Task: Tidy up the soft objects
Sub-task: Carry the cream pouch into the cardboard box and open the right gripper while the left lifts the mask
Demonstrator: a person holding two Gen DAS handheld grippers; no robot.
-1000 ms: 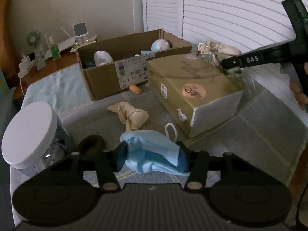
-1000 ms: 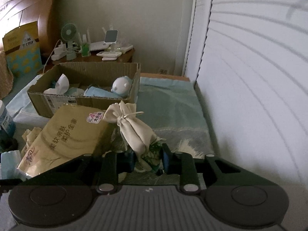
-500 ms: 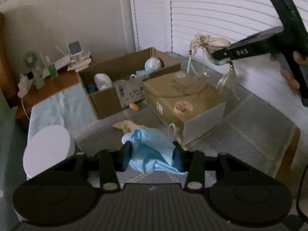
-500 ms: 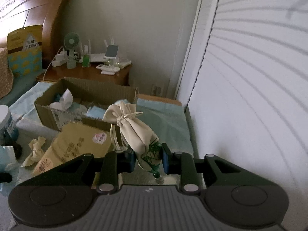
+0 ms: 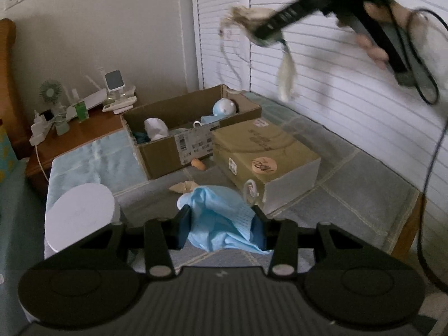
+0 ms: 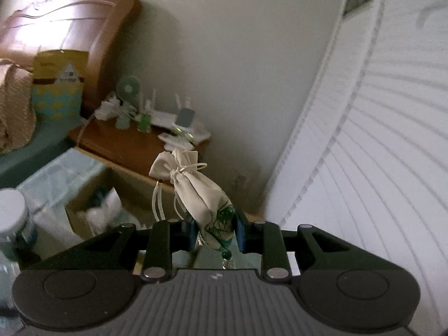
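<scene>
Left gripper (image 5: 221, 224) pinches the limp face mask (image 5: 221, 218); grip bunched fabric. Right gripper (image 6: 214, 231) pinches the soft pouch (image 6: 201, 193) above the open box (image 5: 179, 131).

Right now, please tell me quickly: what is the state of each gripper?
Left gripper: closed on the crumpled light-blue face mask.
Right gripper: closed on the cream drawstring cloth pouch.

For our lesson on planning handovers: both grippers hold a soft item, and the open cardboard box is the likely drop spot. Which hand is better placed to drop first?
Probably left. The left gripper, holding the blue mask, sits low facing the cardboard box. The right gripper holds the cream pouch high.
</scene>
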